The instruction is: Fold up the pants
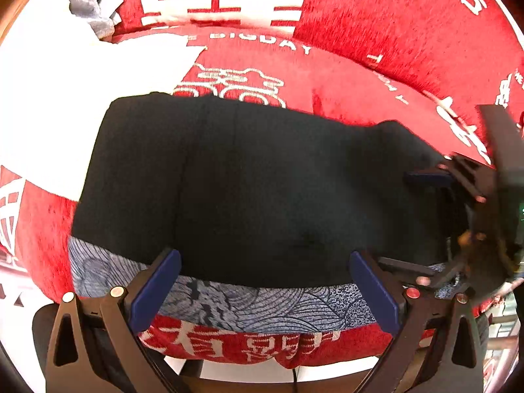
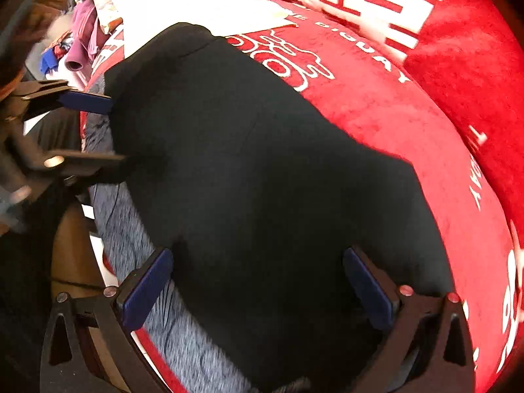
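Black pants (image 1: 249, 180) lie folded flat on a red seat cushion with white characters (image 1: 344, 78); a blue-grey patterned cloth (image 1: 262, 304) lies under them at the near edge. My left gripper (image 1: 265, 291) is open and empty, its blue pads over the near edge of the pants. My right gripper (image 2: 258, 290) is open and empty above the pants (image 2: 262, 170). The right gripper also shows at the right edge of the left wrist view (image 1: 458, 196). The left gripper shows at the left of the right wrist view (image 2: 95, 131).
A red back cushion with large white characters (image 1: 376, 3) rises behind the seat. White fabric (image 1: 82, 91) covers the seat's left part. Grey cloth (image 1: 88, 0) lies at the back left. Pink and mixed clothes (image 2: 85, 29) pile up beyond the seat's left end.
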Tool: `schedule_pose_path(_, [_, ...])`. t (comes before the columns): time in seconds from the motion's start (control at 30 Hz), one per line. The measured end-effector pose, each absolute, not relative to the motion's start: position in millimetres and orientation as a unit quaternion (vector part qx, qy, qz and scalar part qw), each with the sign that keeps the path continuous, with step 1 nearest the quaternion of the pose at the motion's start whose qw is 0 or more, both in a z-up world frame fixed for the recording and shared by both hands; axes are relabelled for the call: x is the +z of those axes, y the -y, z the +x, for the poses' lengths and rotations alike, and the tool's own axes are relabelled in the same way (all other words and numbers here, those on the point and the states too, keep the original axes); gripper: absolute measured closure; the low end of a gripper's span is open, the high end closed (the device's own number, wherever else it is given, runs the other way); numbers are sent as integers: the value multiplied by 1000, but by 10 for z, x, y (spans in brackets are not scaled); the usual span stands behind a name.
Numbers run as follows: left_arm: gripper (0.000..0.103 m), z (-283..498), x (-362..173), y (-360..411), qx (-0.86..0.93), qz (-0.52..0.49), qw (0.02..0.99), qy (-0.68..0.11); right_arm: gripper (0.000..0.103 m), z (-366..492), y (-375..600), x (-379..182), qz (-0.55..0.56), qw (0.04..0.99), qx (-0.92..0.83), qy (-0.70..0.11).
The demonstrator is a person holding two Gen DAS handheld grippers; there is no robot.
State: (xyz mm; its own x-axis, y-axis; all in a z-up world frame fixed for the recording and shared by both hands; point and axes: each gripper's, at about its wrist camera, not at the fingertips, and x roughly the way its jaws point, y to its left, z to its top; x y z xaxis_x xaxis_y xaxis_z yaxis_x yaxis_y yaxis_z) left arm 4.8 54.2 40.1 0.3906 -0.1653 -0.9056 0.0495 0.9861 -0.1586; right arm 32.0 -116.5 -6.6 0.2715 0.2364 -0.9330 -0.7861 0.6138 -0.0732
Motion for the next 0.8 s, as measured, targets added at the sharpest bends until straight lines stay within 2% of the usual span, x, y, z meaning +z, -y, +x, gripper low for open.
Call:
schedule_pose_path(0.1, [0, 77, 383, -749, -48, -59, 832, -549, 0, 364, 968, -98, -307, 738, 352, -487])
schedule_pose_path(0.23, [0, 92, 355, -1008, -57, -89, 829, -550, 0, 485, 835, -84, -296, 720, 385, -496])
schedule_pose_path(0.43, [0, -12, 332, -925, -100, -14, 839, -535, 0, 789, 632, 13, -256, 701, 440, -499])
schedule_pose_path(0.67, [0, -190, 508, -1185, -122, -35, 854, -505, 0, 1168, 253, 58, -253, 675, 497, -483])
schedule_pose_path(0.73, [0, -166, 481, -1222, -124, -39, 850, -510, 2, 1273, 109, 12, -245, 655, 514, -497])
schedule_pose_path(0.8, [0, -115, 433, -1244, -121, -43, 846, -517, 13, 1316, -54, -93, -246, 623, 533, -517])
